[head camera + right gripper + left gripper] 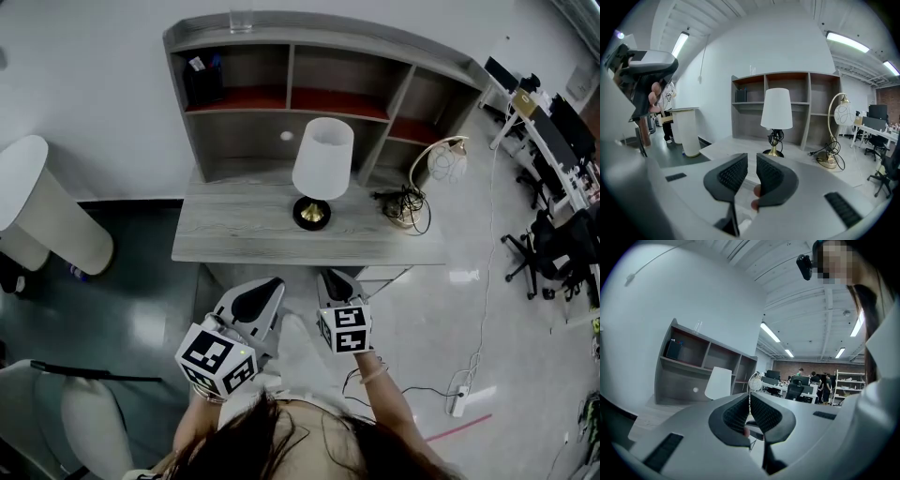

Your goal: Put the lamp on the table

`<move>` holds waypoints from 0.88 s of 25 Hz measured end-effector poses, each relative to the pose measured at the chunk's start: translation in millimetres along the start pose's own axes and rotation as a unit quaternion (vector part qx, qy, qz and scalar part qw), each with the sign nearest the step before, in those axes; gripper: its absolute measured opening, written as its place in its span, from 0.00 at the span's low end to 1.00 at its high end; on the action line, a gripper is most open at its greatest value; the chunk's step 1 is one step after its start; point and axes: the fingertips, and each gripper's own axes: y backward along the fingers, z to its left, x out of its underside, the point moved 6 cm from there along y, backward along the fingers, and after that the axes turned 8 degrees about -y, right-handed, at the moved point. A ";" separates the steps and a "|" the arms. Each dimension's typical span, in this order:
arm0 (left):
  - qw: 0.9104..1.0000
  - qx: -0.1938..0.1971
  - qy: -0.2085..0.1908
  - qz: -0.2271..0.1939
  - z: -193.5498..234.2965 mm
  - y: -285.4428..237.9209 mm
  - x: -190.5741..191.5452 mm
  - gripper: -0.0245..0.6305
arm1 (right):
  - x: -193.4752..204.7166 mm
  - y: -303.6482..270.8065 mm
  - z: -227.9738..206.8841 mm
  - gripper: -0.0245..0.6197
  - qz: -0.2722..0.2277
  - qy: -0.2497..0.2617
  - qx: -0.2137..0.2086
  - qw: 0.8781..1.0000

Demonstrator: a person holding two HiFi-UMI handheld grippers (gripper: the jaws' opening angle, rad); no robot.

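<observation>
Head view: the lamp (323, 161), with a white shade and a black-and-gold base, stands upright on the grey wooden surface (234, 239), towards its far edge and just in front of the shelf unit (281, 52) at the back. To the right, near the surface's right end, an arc lamp (439, 161) with a pale globe stands beside a tangle of black cord (409, 206). A glass (241, 19) stands on top of the shelf unit, and a dark box (202, 77) sits in its left compartment. A white bin (47, 211) stands on the floor to the left. Office chairs (544, 253) and a power strip (457, 398) are on the right. The left gripper (268, 285) and right gripper (335, 276) hang side by side off the near edge of the surface, well apart from the lamp.

Left gripper view: the fingers (736, 413) are clenched to a bare slit and hold nothing. Past them the lamp's shade shows at left and the arc lamp's globe just right of it, with people (813, 379) at far desks.

Right gripper view: the fingers (733, 173) stand a little apart and empty. The lamp shows whole above them on the surface, a black cable (776, 138) wound round its stem. The arc lamp is to its right, the bin to its left.
</observation>
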 end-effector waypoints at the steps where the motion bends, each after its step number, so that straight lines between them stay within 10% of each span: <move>1: 1.000 0.000 0.000 0.000 -2.9 4.3 0.3 0.06 | 0.7 4.5 1.4 0.14 -0.001 -0.003 0.001 1.000; 22: 1.000 -0.021 0.006 -0.016 -24.8 56.5 5.3 0.06 | 11.3 51.1 24.9 0.13 -0.011 0.007 0.012 1.000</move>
